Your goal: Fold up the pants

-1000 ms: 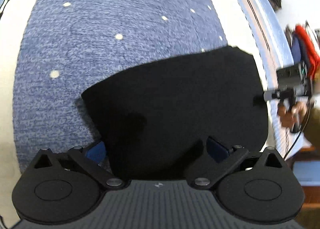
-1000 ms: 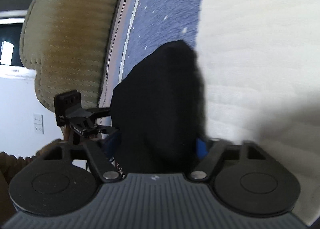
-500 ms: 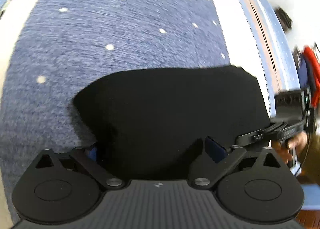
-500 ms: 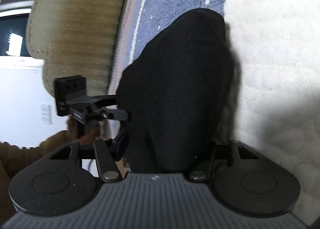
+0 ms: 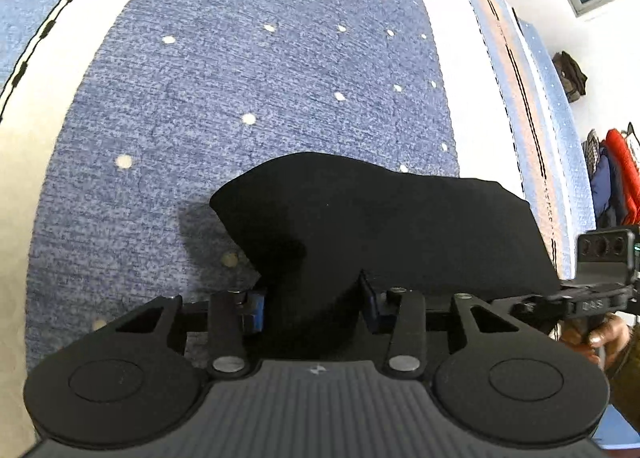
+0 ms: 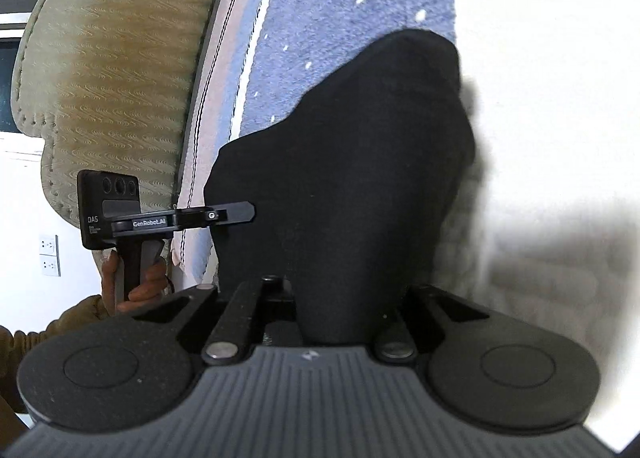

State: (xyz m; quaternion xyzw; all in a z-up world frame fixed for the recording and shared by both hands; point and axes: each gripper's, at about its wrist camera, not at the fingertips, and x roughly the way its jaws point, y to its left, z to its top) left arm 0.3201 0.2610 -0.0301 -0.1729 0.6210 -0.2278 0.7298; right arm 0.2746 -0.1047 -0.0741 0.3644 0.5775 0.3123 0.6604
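The black pants [image 5: 380,226] hang bunched over a blue speckled bedspread [image 5: 240,78]. My left gripper [image 5: 312,302] is shut on the near edge of the cloth, which fills the gap between its blue pads. My right gripper [image 6: 340,306] is shut on another edge of the pants [image 6: 352,178]; its fingertips are hidden under the cloth. Each gripper shows in the other's view: the right one [image 5: 600,294] at the far right of the left wrist view, the left one [image 6: 180,218] at the left of the right wrist view.
A padded beige headboard [image 6: 112,78] stands at the left of the right wrist view. A white quilted cover [image 6: 540,138] lies to the right of the pants. Coloured clothes [image 5: 616,174] hang by the wall at the far right of the left wrist view.
Both grippers have closed in on the pants edges. The cloth has lifted and drawn toward the cameras, and the two grippers have come closer together.
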